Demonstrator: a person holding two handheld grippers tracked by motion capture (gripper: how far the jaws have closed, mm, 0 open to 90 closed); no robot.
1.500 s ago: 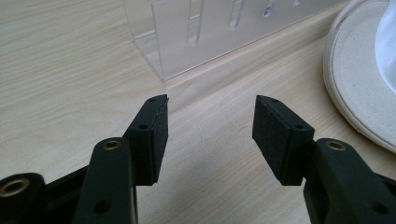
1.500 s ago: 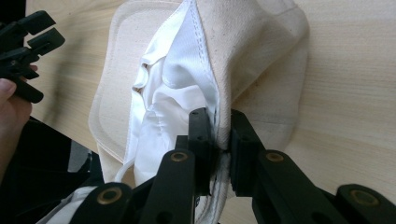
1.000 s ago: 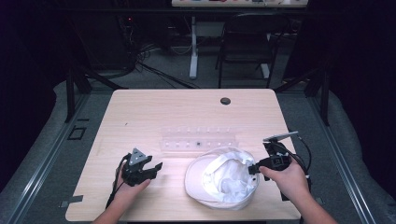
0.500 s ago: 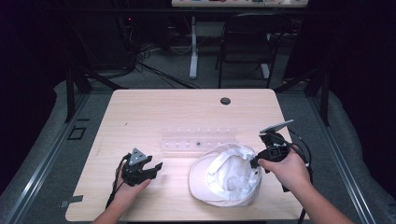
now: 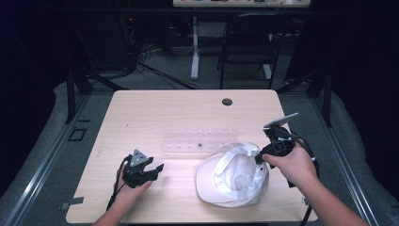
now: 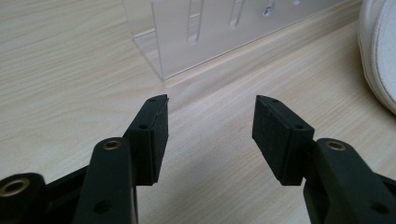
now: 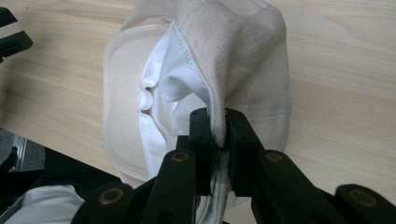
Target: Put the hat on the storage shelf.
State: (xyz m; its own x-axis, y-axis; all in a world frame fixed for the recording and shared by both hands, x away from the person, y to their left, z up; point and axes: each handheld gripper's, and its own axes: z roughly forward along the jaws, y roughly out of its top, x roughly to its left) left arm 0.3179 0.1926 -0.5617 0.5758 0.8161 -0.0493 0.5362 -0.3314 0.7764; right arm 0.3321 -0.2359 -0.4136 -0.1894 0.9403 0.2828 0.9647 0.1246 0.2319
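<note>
A cream-white fabric hat (image 5: 233,181) lies upside down at the front right of the table, its white lining showing. My right gripper (image 5: 259,157) is shut on the hat's rim (image 7: 217,116) and holds that edge lifted off the wood. In the right gripper view the cloth is pinched between the two black pads. My left gripper (image 5: 155,168) rests low on the table at the front left, open, with bare wood between its pads (image 6: 275,135). The hat's edge (image 6: 380,51) shows at the right of the left gripper view.
A clear acrylic rack (image 5: 200,141) with slots lies across the middle of the table, just behind the hat and right ahead of the left gripper (image 6: 210,32). A dark grommet hole (image 5: 227,101) sits near the far edge. Chairs and cables stand beyond the table.
My right gripper has risen with the hat's rim pinched in it, so the hat's right side has lifted and shifted a little. The left gripper has stayed put.
</note>
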